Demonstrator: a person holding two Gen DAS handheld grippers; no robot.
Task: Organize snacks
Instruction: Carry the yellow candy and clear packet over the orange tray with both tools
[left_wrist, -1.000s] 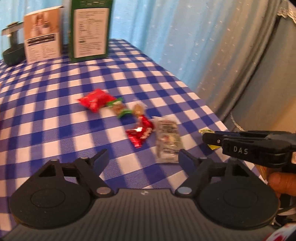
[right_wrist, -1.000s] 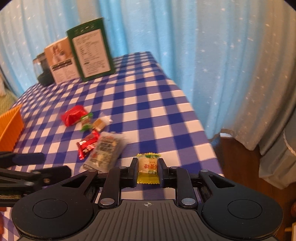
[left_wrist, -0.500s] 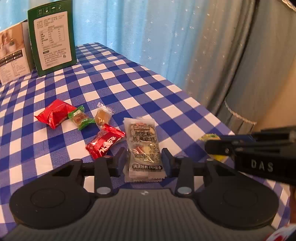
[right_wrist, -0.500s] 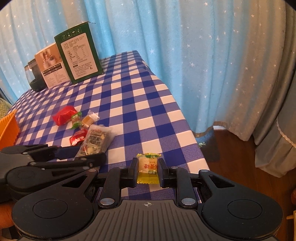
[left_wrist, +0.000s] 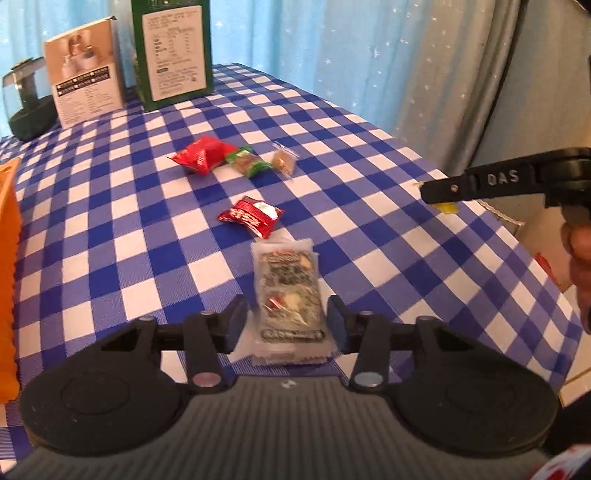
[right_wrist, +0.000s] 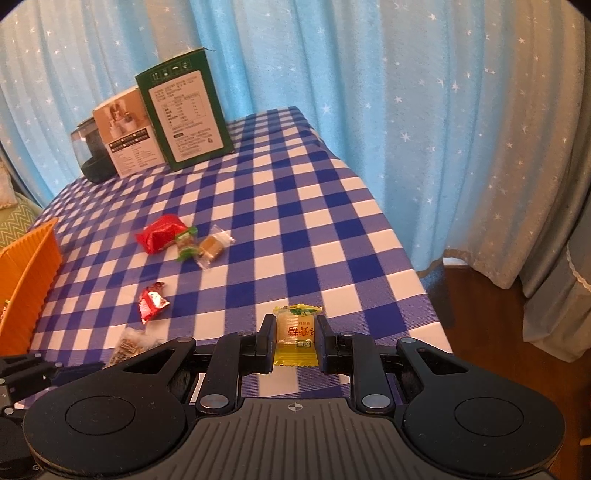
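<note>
My left gripper (left_wrist: 286, 323) has its jaws opening, with the clear nut-mix packet (left_wrist: 290, 301) lying between them on the blue checked tablecloth (left_wrist: 369, 236); I see a gap at each pad. My right gripper (right_wrist: 296, 341) is clamped on the yellow candy (right_wrist: 296, 338) near the table's edge. A red foil candy (left_wrist: 251, 218) lies just beyond the packet. Farther back sit a red pouch (left_wrist: 201, 158), a green candy (left_wrist: 246, 164) and a clear-wrapped brown candy (left_wrist: 284, 162). The orange basket (right_wrist: 26, 280) stands at the left.

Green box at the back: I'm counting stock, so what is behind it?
Behind the green box only the starry blue curtain shows. The tabletop directly behind it is covered by the box.
</note>
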